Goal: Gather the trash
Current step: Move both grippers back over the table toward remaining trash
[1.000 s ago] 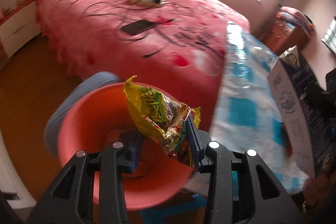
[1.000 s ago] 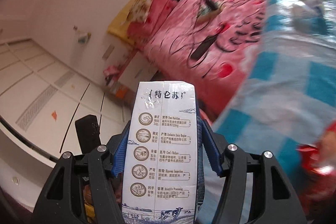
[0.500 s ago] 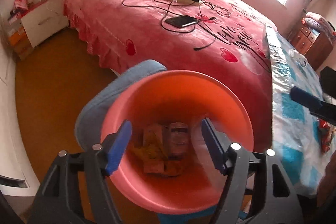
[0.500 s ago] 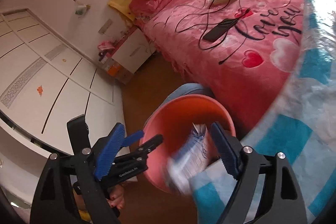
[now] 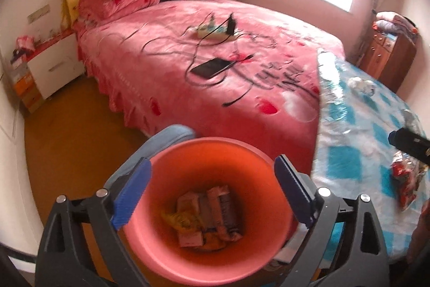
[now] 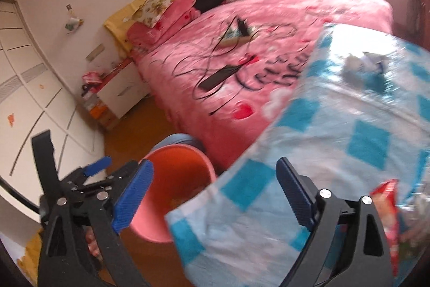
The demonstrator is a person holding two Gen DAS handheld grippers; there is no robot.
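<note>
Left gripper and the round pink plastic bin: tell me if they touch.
Cannot tell. In the left wrist view the left gripper hangs open over the pink bin, nothing between its pads, but looking down into it hides any gap. The right wrist view is blurred.

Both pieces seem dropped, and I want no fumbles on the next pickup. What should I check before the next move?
1. Left gripper empty, just opened: ok.
2. Right gripper empty, just opened: ok.
3. Dropped trash inside the orange bin: ok.
4. More trash in sight: ok, red wrapper and crumpled white trash lie on the checked tablecloth.
5. Bin room left: ok.
6. Red wrapper free to lift: cannot tell.
</note>
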